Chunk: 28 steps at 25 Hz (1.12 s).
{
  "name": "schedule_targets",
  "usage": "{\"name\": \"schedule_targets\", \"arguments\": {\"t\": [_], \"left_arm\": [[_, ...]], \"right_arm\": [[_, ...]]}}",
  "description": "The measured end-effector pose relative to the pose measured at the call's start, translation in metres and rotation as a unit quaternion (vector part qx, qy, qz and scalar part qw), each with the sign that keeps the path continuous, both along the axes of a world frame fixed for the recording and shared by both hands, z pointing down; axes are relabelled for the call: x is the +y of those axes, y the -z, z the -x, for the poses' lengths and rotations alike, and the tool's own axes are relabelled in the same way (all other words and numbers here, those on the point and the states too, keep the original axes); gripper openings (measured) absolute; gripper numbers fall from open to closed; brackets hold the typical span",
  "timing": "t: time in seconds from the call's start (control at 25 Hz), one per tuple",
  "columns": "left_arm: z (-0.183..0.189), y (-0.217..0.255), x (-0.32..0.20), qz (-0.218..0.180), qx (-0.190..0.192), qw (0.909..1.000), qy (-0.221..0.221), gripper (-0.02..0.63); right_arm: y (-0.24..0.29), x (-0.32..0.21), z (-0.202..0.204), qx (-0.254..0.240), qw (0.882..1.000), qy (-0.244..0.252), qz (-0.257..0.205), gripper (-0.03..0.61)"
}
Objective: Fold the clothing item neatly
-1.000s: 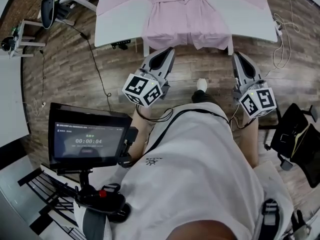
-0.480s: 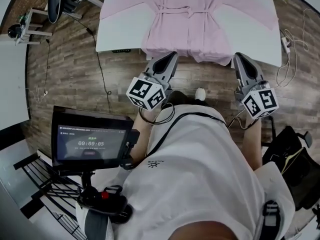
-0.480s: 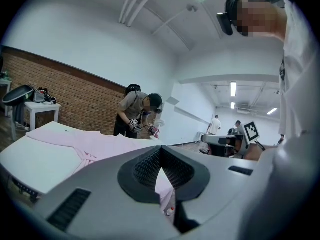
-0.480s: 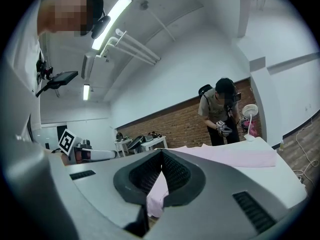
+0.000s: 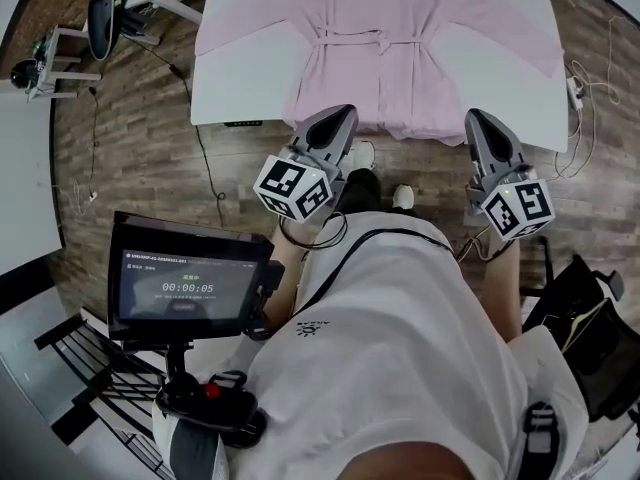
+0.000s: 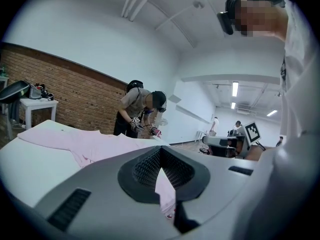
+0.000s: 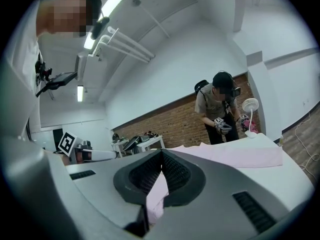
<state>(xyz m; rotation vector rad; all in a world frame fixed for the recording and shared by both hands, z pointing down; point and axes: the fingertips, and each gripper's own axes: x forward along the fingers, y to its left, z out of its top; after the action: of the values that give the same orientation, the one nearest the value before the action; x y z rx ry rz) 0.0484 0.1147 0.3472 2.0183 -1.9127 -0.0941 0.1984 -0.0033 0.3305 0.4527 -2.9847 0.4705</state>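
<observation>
White worktop (image 5: pixel 240 78) on a plank floor (image 5: pixel 130 168), brick wall (image 6: pixel 60 91) behind. A pink robe (image 5: pixel 380 78) lies spread flat on the worktop, belt tied. Left tongs (image 5: pixel 345 112) and right tongs (image 5: pixel 474 116) are closed, empty, by its hem.

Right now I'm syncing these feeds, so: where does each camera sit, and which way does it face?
Head view: on the head, steeply down at pink robe on table; shows shirt, left tool, right tool.
Left gripper view: on that tool, along shut jaws toward robe; shirt at right.
Right gripper view: likewise; shirt at left.
Shared: robe.
</observation>
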Motion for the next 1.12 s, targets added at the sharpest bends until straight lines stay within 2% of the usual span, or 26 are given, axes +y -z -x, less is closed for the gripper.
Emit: {"name": "schedule_targets", "arguments": {"t": [0.2,0.44,0.68,0.96,1.12], "left_arm": [[0.057,-0.001,-0.037,-0.005,0.005,0.9997,-0.023,0.003],[0.065,0.005,-0.055,-0.013,0.003,0.9987,-0.049,0.003],[0.117,0.006,-0.085,-0.02,0.009,0.9967,-0.077,0.003],[0.15,-0.003,-0.101,-0.018,0.022,0.9934,-0.111,0.003],[0.157,-0.011,-0.116,-0.021,0.035,0.9905,-0.131,0.003]], "right_arm": [[-0.005,-0.027,0.051,0.014,1.0,-0.02,0.002,0.005],[0.009,-0.034,0.057,0.008,0.999,-0.043,-0.013,0.005],[0.011,-0.051,0.111,0.016,0.998,-0.064,-0.012,0.005],[0.009,-0.054,0.15,0.024,0.996,-0.083,-0.014,0.005],[0.004,-0.058,0.153,0.036,0.994,-0.102,-0.015,0.005]]}}
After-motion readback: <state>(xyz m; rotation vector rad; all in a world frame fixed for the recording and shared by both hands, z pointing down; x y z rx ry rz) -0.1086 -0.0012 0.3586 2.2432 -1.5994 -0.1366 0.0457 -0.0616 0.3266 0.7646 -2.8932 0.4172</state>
